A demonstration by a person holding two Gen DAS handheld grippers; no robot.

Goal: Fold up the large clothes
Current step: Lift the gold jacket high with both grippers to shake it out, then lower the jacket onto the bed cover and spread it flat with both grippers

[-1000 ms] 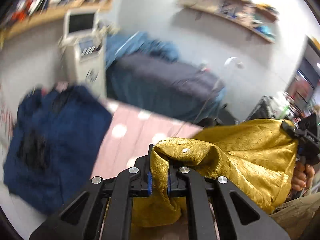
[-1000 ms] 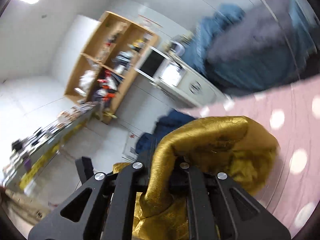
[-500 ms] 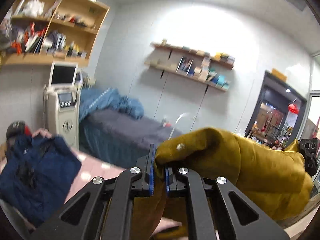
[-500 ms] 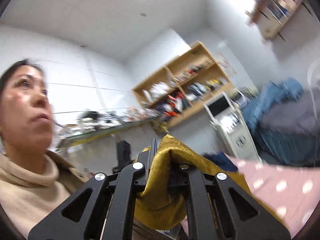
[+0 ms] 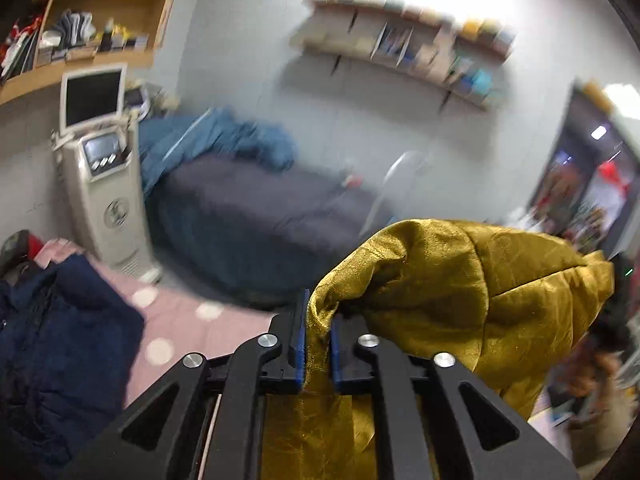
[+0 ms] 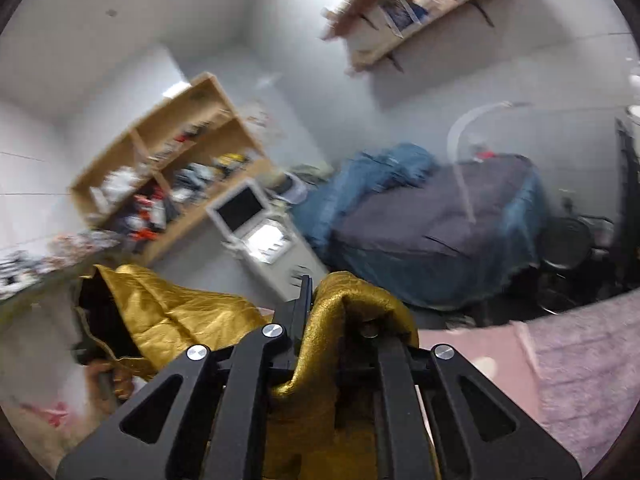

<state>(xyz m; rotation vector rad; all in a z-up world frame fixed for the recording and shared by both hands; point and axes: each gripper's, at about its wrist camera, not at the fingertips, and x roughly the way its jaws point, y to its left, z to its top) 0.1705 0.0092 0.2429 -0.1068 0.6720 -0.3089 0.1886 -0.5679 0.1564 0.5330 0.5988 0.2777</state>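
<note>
The gold jacket is shiny, crinkled and quilted, with a dark lining showing at one opening. It hangs in the air, stretched between the two tools above the pink dotted bedspread. The left gripper has its fingers closed on a bunched fold of the gold cloth, and the right gripper pinches another fold the same way, the fabric draping over its right finger.

Half a second ago the right camera pointed up at the ceiling and the person's face; now it looks across the room at the bed, and the left view has tipped lower, showing more bedspread.

A navy coat lies on the bedspread at left. The wooden shelf unit holds books and folded items; the wall shelf carries a blurred row of books.
</note>
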